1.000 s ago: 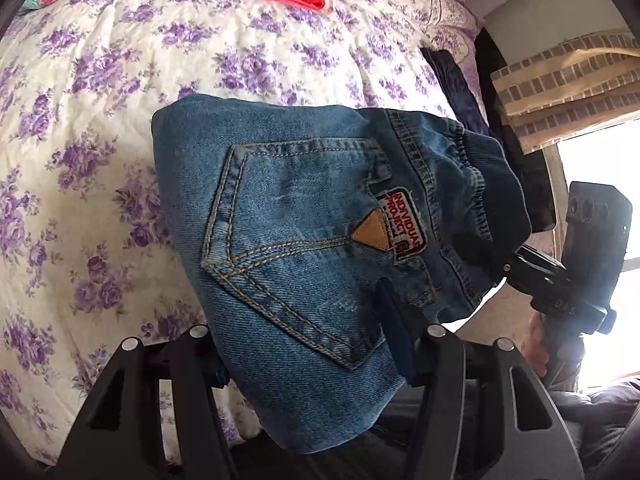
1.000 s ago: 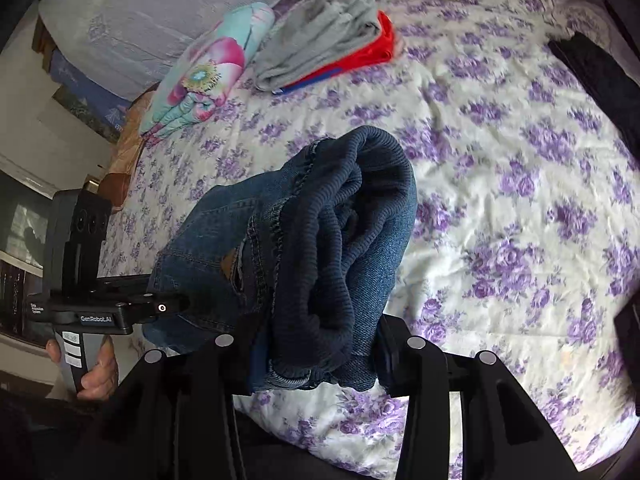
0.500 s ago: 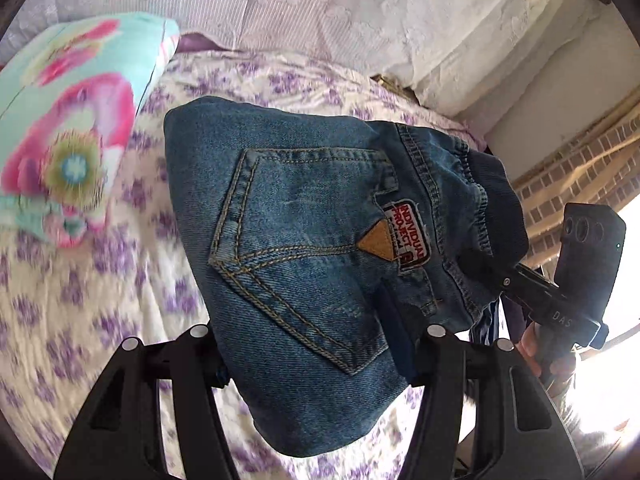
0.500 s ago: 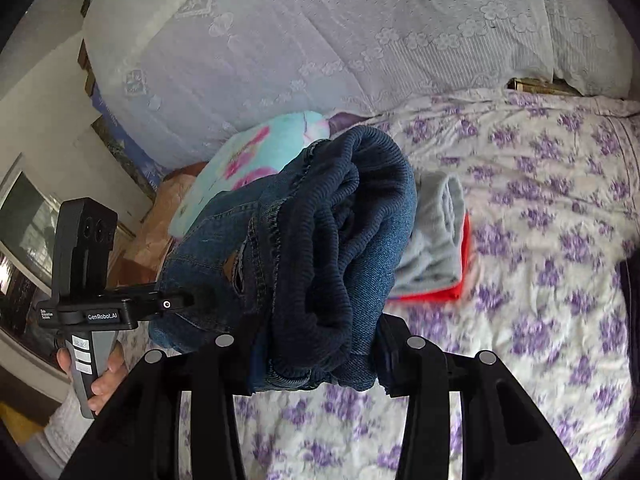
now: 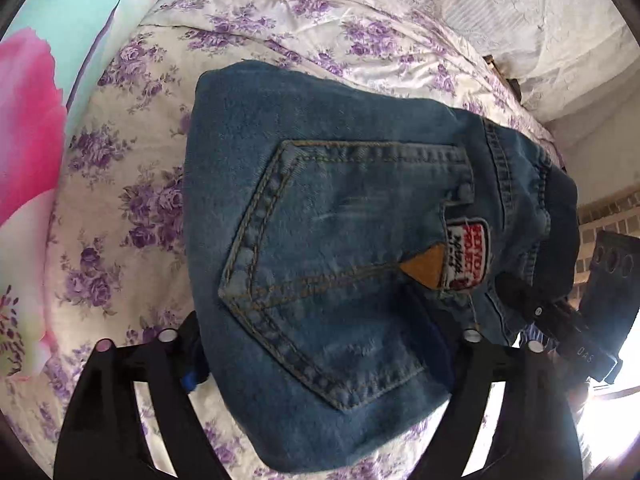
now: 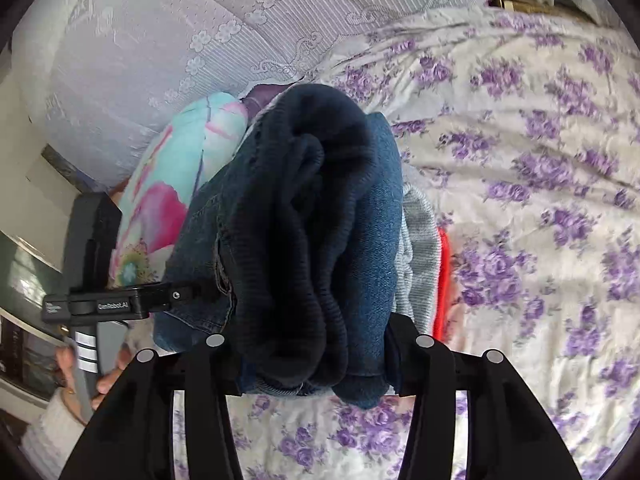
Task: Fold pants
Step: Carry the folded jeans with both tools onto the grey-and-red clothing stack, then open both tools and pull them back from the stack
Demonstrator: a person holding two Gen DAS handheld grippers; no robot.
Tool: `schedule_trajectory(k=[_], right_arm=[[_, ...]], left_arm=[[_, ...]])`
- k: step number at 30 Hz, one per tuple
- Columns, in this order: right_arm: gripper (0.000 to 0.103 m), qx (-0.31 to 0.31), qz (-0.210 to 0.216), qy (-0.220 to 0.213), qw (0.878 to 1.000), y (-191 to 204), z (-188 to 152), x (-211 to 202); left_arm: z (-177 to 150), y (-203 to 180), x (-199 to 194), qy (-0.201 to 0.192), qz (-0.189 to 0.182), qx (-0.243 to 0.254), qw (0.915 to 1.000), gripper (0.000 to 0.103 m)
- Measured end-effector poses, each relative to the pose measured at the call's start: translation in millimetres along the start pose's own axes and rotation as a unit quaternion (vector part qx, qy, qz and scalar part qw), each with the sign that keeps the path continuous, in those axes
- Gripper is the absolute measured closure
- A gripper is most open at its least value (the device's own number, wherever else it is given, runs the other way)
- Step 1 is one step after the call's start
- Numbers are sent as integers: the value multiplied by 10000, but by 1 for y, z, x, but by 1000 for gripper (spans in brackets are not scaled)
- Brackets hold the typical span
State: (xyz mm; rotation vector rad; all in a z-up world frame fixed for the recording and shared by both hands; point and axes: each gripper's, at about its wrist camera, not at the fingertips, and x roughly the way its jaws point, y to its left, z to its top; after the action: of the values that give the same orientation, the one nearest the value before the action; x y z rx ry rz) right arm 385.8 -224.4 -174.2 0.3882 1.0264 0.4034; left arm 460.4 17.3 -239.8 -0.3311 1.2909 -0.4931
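Gripping folded jeans (image 5: 340, 248) w/ both units: left hand-held gripper (image 5: 320, 356) is clamping the pocket-side edge, right hand-held gripper (image 6: 316, 364) is clamping the bunched dark waistband end. Jeans are hanging in air above the floral bed (image 5: 132, 184), near a teal/pink pillow (image 6: 180, 184) & grey/red folded clothes (image 6: 424, 264).

A bed spread with a cream quilt printed in purple flowers (image 6: 540, 168) fills both views. At its head lies a turquoise pillow with big pink blooms (image 6: 172, 184), with a pale lilac lace-trimmed cover (image 6: 168, 40) draped behind it. On the quilt sits a folded grey knit garment (image 6: 420, 256) atop a folded red one (image 6: 442, 280).
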Motion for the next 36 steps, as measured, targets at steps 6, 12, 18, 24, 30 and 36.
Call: schedule_trajectory(k=[6,12,18,24,30,36], right_arm=[[52,-162,-388,262,9988,24,8,-15],[48,-641,-1231,-105,9903,71,2,-63],[45,-919,-1693,-593,9795,104,6,-97],[60,-1187,-2258,-606,9650,108,-3,-47],[61,-928,-2406,-460,9651,93,-5,-48],[24,-1220,-2120,-1149,9628,137,-51,-149]], left_arm=[[-10,-22,-26,-138,545,459,9974,20],[-45,-46,-85,-795,1366,608,9856,20],[-78,-89,-154,-1454,1608,742,9734,18],[-107,-133,-203,-1890,1707,757,9641,16],[-137,-168,-229,-2144,1946,807,9538,7],[-169,-175,-236,-2132,2358,605,9462,6]])
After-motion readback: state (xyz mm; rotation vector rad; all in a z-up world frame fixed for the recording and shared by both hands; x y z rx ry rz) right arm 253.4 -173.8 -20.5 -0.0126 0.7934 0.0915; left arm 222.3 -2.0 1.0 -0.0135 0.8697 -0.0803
